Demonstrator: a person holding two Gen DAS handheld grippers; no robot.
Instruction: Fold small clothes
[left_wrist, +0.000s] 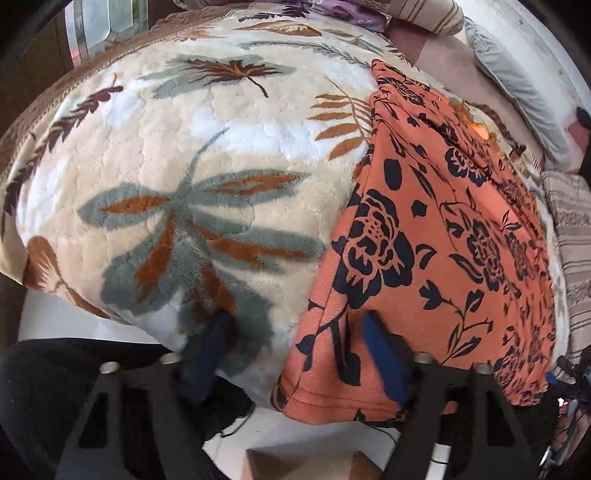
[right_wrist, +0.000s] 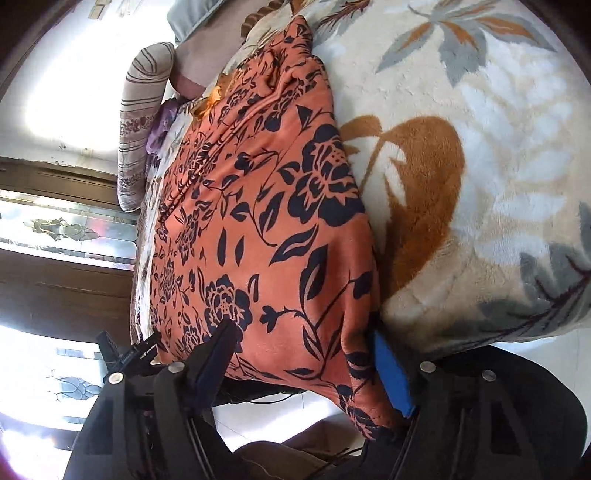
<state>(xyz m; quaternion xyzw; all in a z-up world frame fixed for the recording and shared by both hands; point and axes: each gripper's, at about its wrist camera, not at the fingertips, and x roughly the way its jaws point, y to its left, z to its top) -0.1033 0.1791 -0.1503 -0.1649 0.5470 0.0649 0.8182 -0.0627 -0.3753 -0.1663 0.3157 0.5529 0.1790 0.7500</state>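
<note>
An orange garment with a black flower print (left_wrist: 436, 229) lies spread on a plush leaf-patterned blanket (left_wrist: 207, 155). My left gripper (left_wrist: 299, 343) is open at the garment's near left corner: one blue finger rests on the cloth, the other on the blanket. In the right wrist view the same garment (right_wrist: 266, 206) fills the middle. My right gripper (right_wrist: 303, 350) is open and straddles the garment's near hem, one finger on top at the left, the blue finger at its right edge against the blanket (right_wrist: 480, 155).
Striped pillows (left_wrist: 576, 258) and a grey pillow (left_wrist: 517, 85) lie beyond the garment. A striped bolster (right_wrist: 140, 122) and purple cloth (right_wrist: 162, 125) sit at the bed's far side. Dark wooden furniture (right_wrist: 55, 288) stands by the bed. White floor with cables lies below the bed edge.
</note>
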